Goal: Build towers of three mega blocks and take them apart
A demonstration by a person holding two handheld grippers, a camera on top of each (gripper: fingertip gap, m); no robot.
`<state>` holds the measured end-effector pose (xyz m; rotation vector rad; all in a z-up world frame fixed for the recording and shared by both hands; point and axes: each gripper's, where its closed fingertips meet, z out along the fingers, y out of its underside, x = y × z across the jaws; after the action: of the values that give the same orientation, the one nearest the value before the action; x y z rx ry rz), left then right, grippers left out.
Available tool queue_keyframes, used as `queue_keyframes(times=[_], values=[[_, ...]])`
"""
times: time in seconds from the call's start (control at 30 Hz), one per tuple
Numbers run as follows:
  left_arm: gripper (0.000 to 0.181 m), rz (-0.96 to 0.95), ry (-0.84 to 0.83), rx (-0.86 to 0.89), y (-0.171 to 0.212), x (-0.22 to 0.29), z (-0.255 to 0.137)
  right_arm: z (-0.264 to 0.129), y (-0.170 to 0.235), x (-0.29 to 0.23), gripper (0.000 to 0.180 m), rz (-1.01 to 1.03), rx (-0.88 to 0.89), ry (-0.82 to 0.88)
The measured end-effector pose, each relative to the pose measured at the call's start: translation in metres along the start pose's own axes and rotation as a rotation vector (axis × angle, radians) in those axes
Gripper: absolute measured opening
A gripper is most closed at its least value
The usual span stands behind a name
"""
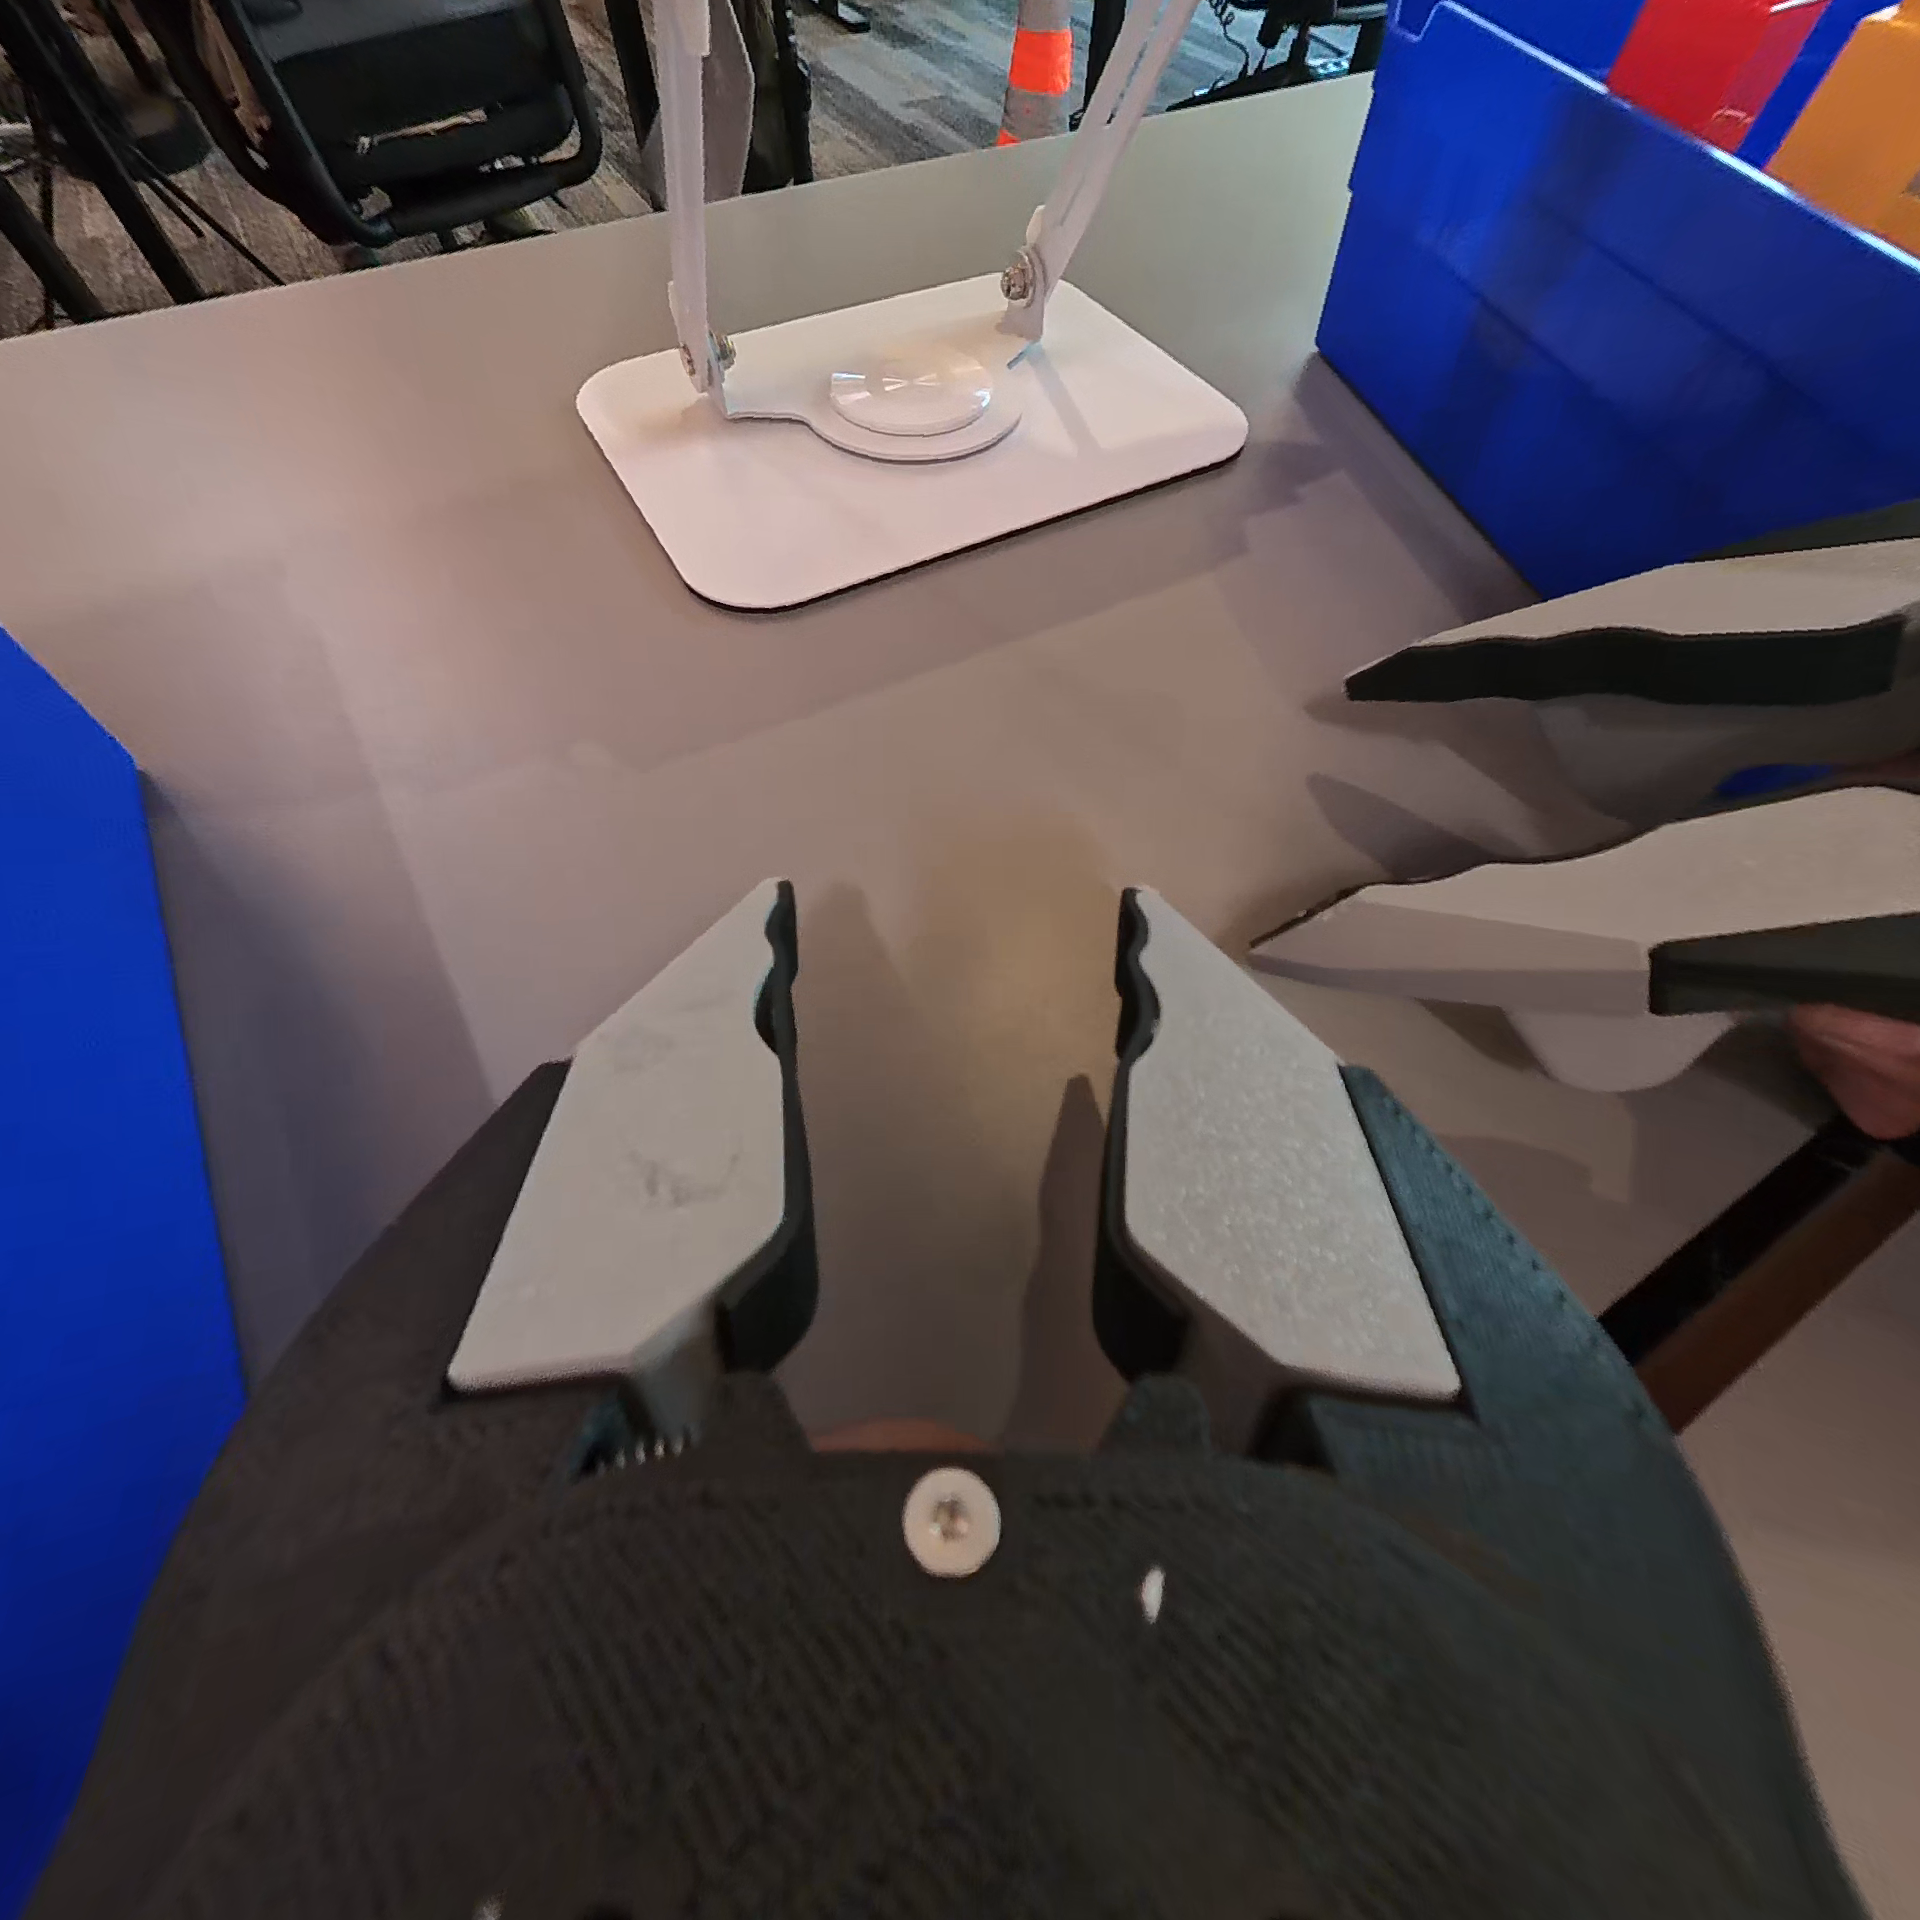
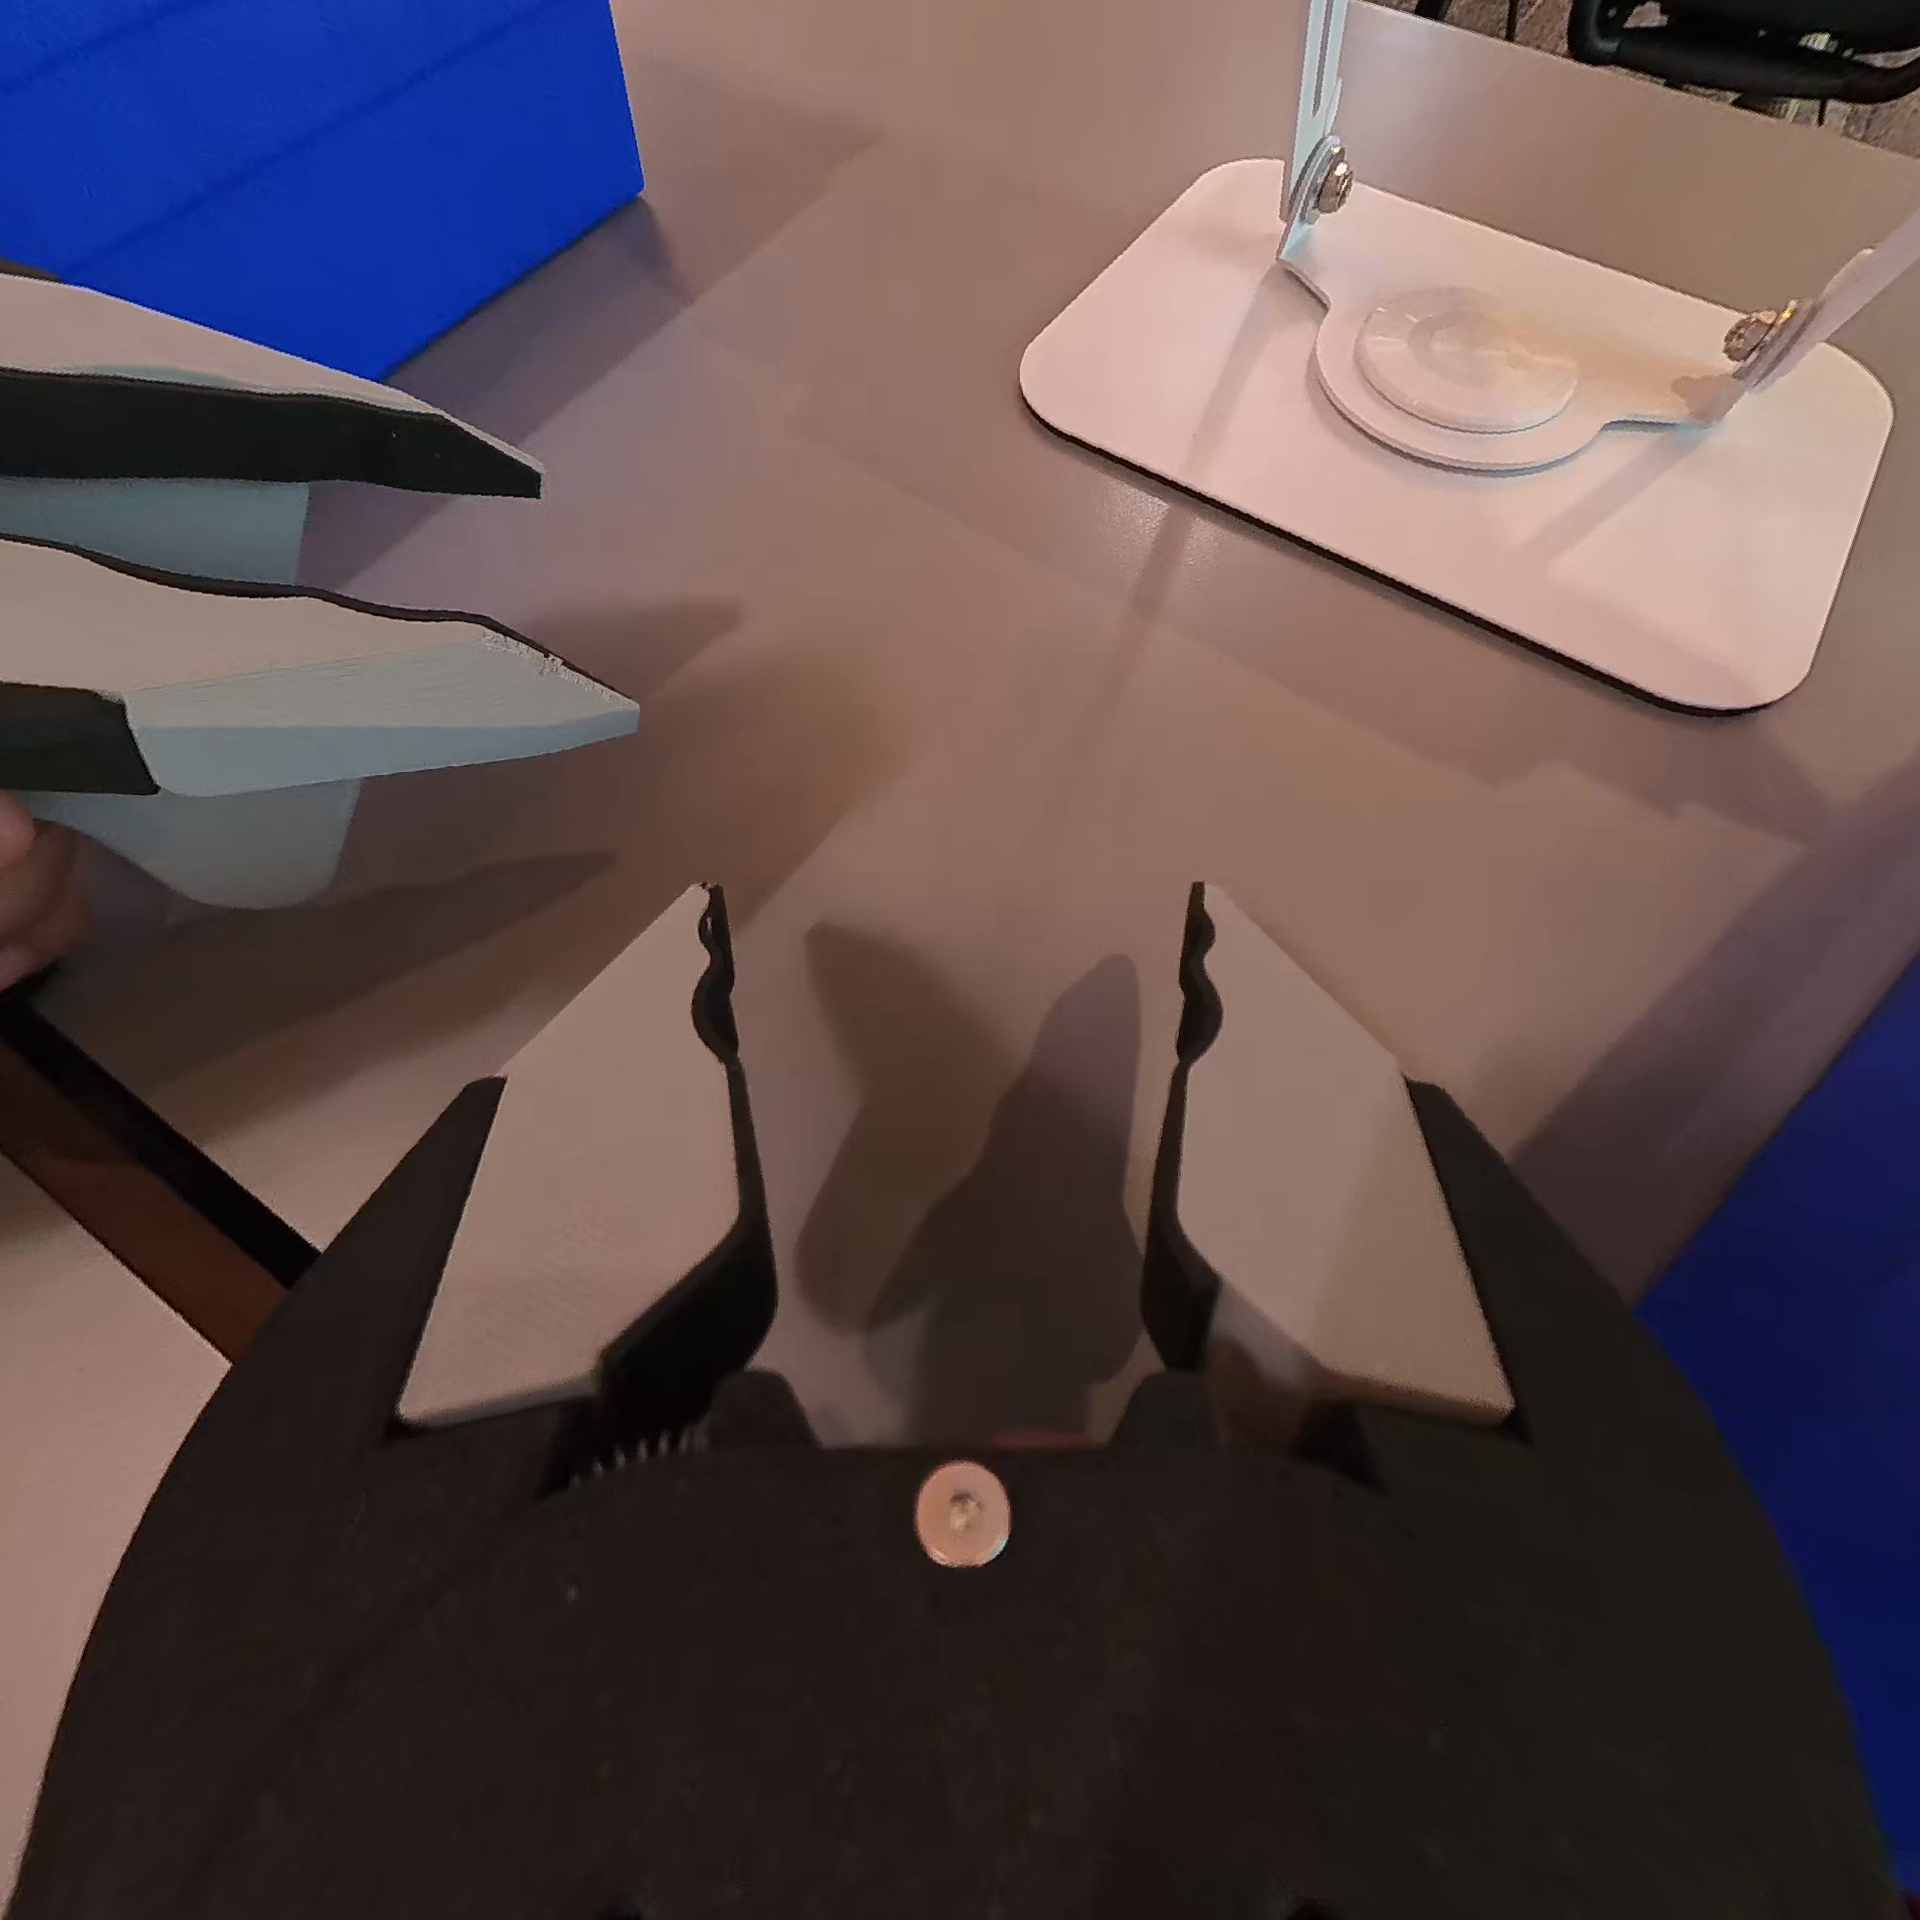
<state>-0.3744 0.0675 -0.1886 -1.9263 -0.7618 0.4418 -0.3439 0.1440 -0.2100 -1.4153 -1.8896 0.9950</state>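
Both tongs empty, jaws apart: left gripper (image 1: 956,914), right gripper (image 2: 951,904), over bare table (image 1: 416,623). Blocks (image 1: 1704,52) sit in blue bin (image 1: 1558,343), far right. Risk: tongs close together, could collide reaching in.

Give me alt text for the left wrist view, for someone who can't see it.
The open, empty left gripper hovers over a bare grey table, with the right gripper, also open, reaching in from the right. Beyond them stands a white lamp base, and a blue bin sits at the far right.
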Motion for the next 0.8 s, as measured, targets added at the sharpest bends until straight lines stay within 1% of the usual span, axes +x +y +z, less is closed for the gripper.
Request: queue_keyframes(times=[0.33,0.47,0.67,0.8], values=[[0.083,-0.030,-0.095,-0.007,0.001,-0.014,0.001,0.004,0.002,0.005,0.084,-0.001,-0.028,0.042],[0.083,-0.023,-0.112,0.005,-0.001,-0.016,0.000,-0.002,-0.005,0.003,0.082,-0.041,0.019,0.053],[0.083,-0.007,-0.143,0.049,-0.008,-0.018,-0.004,-0.005,-0.010,0.001,0.082,-0.080,0.043,0.069],[0.083,-0.013,-0.164,0.076,-0.012,-0.021,-0.006,-0.014,-0.023,0.003,0.083,-0.094,0.119,0.104]])
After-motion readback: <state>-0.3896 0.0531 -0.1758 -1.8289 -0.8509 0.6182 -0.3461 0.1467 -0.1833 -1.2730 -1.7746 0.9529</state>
